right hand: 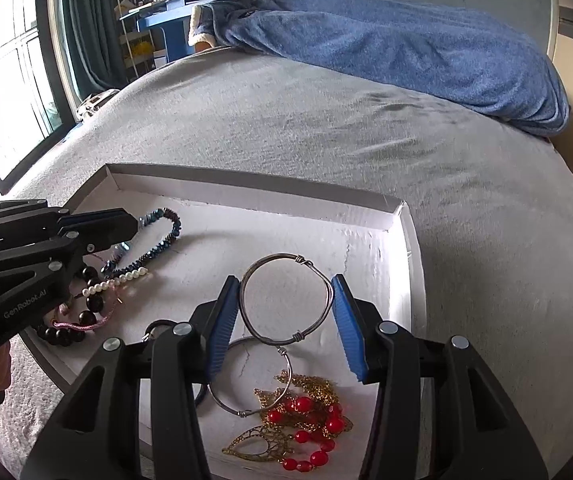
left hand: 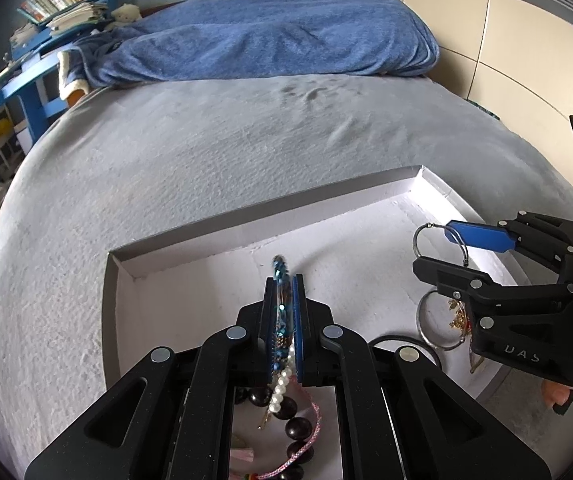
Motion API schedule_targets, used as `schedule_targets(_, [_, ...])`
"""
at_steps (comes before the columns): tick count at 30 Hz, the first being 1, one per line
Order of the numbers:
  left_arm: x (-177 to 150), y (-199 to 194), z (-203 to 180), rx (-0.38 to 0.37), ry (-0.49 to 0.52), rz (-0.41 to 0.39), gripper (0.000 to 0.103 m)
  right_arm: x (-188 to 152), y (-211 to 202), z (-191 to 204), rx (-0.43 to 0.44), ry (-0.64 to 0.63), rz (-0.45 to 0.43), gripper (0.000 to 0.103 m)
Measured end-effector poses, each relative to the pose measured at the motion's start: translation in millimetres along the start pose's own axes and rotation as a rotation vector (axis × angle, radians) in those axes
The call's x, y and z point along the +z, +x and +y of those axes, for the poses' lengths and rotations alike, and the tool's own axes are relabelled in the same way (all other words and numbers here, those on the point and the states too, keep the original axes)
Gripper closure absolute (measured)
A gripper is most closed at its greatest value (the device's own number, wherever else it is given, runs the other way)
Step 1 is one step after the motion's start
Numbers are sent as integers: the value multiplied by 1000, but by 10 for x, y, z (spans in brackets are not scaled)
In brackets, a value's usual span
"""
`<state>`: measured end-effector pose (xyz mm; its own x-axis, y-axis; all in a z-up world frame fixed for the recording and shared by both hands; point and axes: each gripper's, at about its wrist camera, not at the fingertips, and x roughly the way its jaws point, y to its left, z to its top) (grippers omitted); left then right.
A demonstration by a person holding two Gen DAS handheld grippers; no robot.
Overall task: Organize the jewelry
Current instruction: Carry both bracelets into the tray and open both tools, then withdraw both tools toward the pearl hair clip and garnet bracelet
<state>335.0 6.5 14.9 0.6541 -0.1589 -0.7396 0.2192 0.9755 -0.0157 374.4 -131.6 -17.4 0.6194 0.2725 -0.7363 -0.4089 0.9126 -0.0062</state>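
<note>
A shallow white tray (left hand: pixel 246 220) (right hand: pixel 246 184) lies on a grey bed. My left gripper (left hand: pixel 284 280) (right hand: pixel 136 226) is shut on a blue beaded bracelet (left hand: pixel 280 272) (right hand: pixel 170 232), which sticks out past the pads over the tray's left part. My right gripper (right hand: pixel 284 280) (left hand: pixel 434 248) is shut on a silver wire bangle (right hand: pixel 278 256) (left hand: pixel 415 242); both blue pads press its sides, just above the tray floor. Below it lie a second silver bangle (right hand: pixel 222 404) and gold filigree pieces with red beads (right hand: pixel 306 412). A pearl strand (right hand: pixel 114 282), dark beads (right hand: pixel 94 302) and a pink cord (right hand: pixel 86 326) sit under the left gripper.
A rumpled blue blanket (left hand: pixel 286 32) covers the far end of the bed. A blue desk with books (left hand: pixel 46 20) stands at the back left, a window (right hand: pixel 6 80) to the left, and a cream wardrobe (left hand: pixel 506 40) on the right. A black ring (left hand: pixel 390 340) lies in the tray.
</note>
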Motion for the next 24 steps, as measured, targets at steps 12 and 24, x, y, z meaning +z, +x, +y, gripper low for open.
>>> schedule_targets(12, [-4, -208, 41, 22, -25, -64, 53, 21, -127, -60, -1, 12, -33, 47])
schedule_targets(24, [-213, -820, 34, 56, -21, -164, 24, -90, -627, 5, -23, 25, -117, 37])
